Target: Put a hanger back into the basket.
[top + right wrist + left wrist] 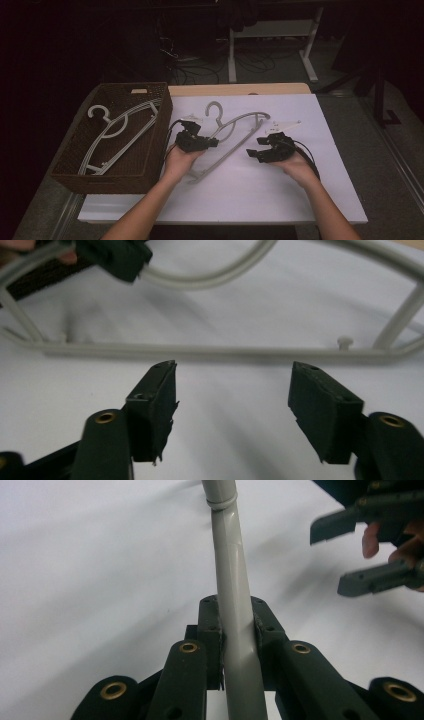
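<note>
Hangers are what we're handling: our left gripper (212, 142) has its fingers (210, 625) pinched on the bar of the grey hanger (235, 131) that lies on the white surface (240, 195), just right of the woven basket (70, 165). From the left gripper view we see that bar (232, 580) running straight up between the two pads, clamped on both sides. Our right gripper (255, 147) sits just right of the hanger, near its lower bar, with fingers (155, 400) spread wide and nothing between them; the right gripper view shows the hanger's long bar (210, 352) lying just beyond the tips, not touched. Over in the basket, more grey hangers (117, 132) lie stacked, hook toward the far left corner. We can also see a small white piece (285, 123) on the surface behind the right gripper.
</note>
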Action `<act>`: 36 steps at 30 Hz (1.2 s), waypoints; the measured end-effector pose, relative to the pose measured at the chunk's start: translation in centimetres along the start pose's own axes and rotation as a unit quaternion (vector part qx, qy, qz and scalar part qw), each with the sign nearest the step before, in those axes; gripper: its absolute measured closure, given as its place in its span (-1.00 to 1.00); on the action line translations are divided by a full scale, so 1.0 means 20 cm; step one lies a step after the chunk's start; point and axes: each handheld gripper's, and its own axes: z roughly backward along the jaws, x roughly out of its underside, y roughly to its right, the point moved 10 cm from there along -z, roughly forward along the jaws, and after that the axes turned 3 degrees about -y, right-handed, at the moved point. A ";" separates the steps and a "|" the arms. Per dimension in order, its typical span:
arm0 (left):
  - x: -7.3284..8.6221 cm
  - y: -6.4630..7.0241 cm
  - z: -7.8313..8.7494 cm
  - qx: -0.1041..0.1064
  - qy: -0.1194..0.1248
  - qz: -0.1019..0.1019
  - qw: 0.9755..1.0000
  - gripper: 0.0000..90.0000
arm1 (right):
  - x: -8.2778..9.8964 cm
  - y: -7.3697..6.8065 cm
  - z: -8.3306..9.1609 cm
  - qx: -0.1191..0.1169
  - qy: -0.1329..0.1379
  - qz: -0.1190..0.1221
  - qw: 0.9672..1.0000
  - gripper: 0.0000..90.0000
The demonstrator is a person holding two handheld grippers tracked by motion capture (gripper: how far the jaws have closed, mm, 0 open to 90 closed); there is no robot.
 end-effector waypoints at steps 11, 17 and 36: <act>-0.22 0.07 0.28 -0.017 0.011 -0.049 0.999 0.76 | 0.12 0.00 0.16 0.012 0.028 -0.011 0.999 -0.57; -0.29 0.00 0.50 -0.041 0.012 -0.071 0.997 0.76 | 0.18 0.02 0.19 0.012 0.026 -0.019 0.999 -0.69; -0.26 -0.44 1.33 -0.136 0.047 -0.055 0.988 0.77 | 0.14 0.05 0.22 0.019 0.050 -0.020 0.998 -0.94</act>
